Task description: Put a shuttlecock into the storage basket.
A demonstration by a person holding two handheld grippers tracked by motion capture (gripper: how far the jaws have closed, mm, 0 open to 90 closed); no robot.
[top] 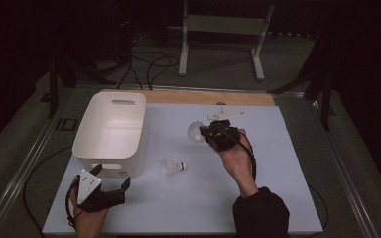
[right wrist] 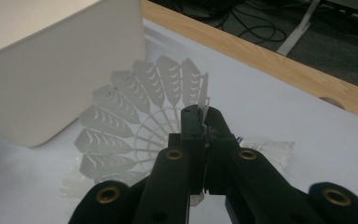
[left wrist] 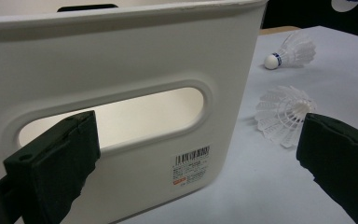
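Note:
A white plastic shuttlecock (top: 195, 131) hangs over the middle of the white sheet, and my right gripper (top: 206, 133) is shut on the rim of its skirt (right wrist: 135, 112). The black jaws of that right gripper (right wrist: 204, 113) pinch the rim edge. A second shuttlecock (top: 171, 167) lies on its side on the sheet, right of the white bin (top: 111, 131). My left gripper (top: 112, 174) stands open at the bin's near wall. In its own view the left gripper (left wrist: 195, 123) faces the bin's handle slot (left wrist: 121, 116), with the lying shuttlecock (left wrist: 282, 114) by the right jaw.
Another shuttlecock (left wrist: 291, 51) rests farther back on the sheet in the left gripper view. A clear plastic wrapper (top: 225, 115) lies behind the right gripper. The table's wooden edge (top: 213, 97) runs along the back, with a stand and cables on the floor beyond.

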